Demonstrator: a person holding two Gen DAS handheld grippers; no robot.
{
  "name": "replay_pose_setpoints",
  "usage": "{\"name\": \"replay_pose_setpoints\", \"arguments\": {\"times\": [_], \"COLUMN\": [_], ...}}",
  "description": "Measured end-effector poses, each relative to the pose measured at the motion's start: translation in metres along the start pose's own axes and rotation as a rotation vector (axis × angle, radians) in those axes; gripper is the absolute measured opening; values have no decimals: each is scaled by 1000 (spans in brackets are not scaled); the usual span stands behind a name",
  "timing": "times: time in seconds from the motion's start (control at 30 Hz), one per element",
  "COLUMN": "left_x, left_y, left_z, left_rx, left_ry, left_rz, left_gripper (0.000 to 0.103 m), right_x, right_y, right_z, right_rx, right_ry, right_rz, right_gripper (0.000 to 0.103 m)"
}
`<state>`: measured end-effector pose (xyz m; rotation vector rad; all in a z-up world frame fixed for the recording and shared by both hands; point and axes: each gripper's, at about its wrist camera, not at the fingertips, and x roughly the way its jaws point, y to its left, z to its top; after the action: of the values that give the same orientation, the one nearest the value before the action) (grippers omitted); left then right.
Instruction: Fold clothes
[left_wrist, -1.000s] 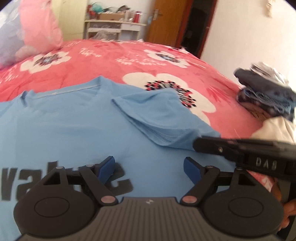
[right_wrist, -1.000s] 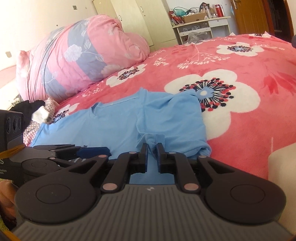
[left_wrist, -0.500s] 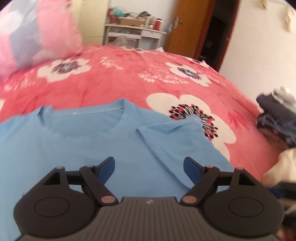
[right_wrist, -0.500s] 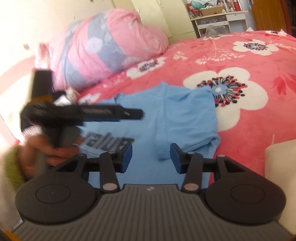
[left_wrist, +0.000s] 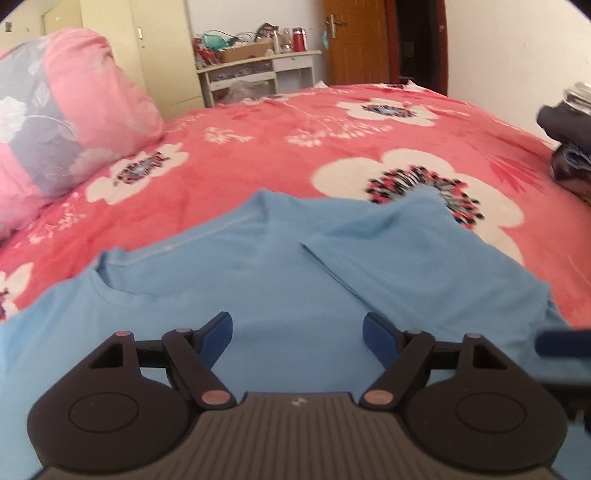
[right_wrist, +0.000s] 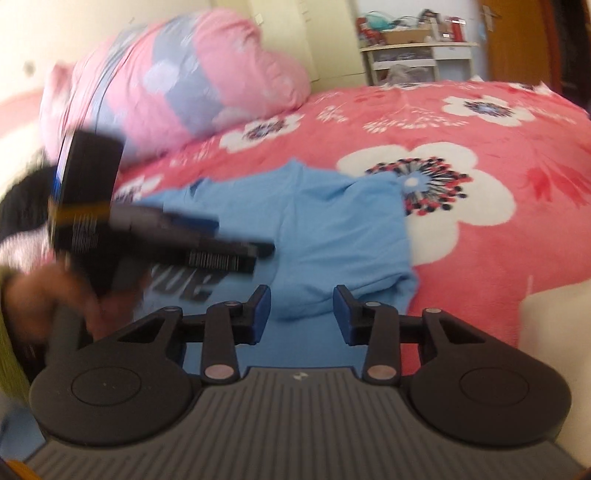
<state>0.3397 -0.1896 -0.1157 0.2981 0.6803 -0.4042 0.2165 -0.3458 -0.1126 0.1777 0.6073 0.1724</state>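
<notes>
The bed (left_wrist: 280, 155), covered in a red spread with white flowers, carried everything. A pink and grey quilt (left_wrist: 55, 122) lay bundled at its head end. A blue shirt (left_wrist: 295, 288) lay flat near the front edge of the bed, collar toward the far side, with dark lettering partly visible in the right wrist view. One sleeve (left_wrist: 413, 254) was folded inward over the chest, its far corner resting on a white flower. A pile of dark clothes (left_wrist: 569, 136) sat at the right edge of the bed, well apart from the shirt. A white cloth (right_wrist: 554, 321) lay at the front right corner.

The left gripper (left_wrist: 297, 334) hung over the shirt's chest with its fingers spread wide and nothing between them. In the right wrist view it was blurred, gripped by a hand (right_wrist: 55, 295).

The right gripper (right_wrist: 301, 314) hung over the lower end of the folded sleeve. Its jaws had just been closing and stood partly apart, pads clear of the cloth, pinching nothing.
</notes>
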Motion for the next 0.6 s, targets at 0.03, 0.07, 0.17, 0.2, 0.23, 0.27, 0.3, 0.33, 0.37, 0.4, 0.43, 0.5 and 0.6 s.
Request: {"name": "replay_pose_setpoints", "arguments": {"times": [0.03,0.07,0.17,0.2,0.23,0.27,0.3,0.33,0.37,0.4,0.43,0.5,0.6], "left_x": [-1,-2,1,4,6,9,12,15,17,19,21,27,32], "left_y": [2,3,5,5,6,6,6,5,4,2,1,-5,-11], "left_z": [3,6,10,10,9,9,8,9,10,11,12,13,12], "left_rx": [2,1,-39,-67,-93,-118,-138,-147,-151,-155,-151,-123,-94], "left_ry": [-5,-7,14,28,37,43,46,41,32,22,14,4,-8], "left_rz": [0,-6,-40,-59,-78,-98,-112,-122,-132,-141,-145,-130,-112], "left_gripper": [79,79,79,77,75,73,71,68,67,66,65,61,58], "right_x": [-1,-3,-13,-17,-22,-25,-26,-26,-26,-24,-20,-9,8], "right_y": [4,6,13,14,15,16,17,20,22,26,34,53,69], "right_z": [0,0,3,4,5,6,7,7,7,6,3,-7,-18], "right_rx": [-25,-49,-123,-150,-175,-199,-227,-259,-290,-336,-403,-575,-746], "right_ry": [2,-5,-36,-47,-60,-70,-72,-68,-63,-52,-33,4,49], "right_rz": [-7,-20,-76,-102,-130,-153,-163,-168,-172,-177,-184,-222,-276], "right_gripper": [36,36,37,38,38,38,38,38,38,38,38,38,38]}}
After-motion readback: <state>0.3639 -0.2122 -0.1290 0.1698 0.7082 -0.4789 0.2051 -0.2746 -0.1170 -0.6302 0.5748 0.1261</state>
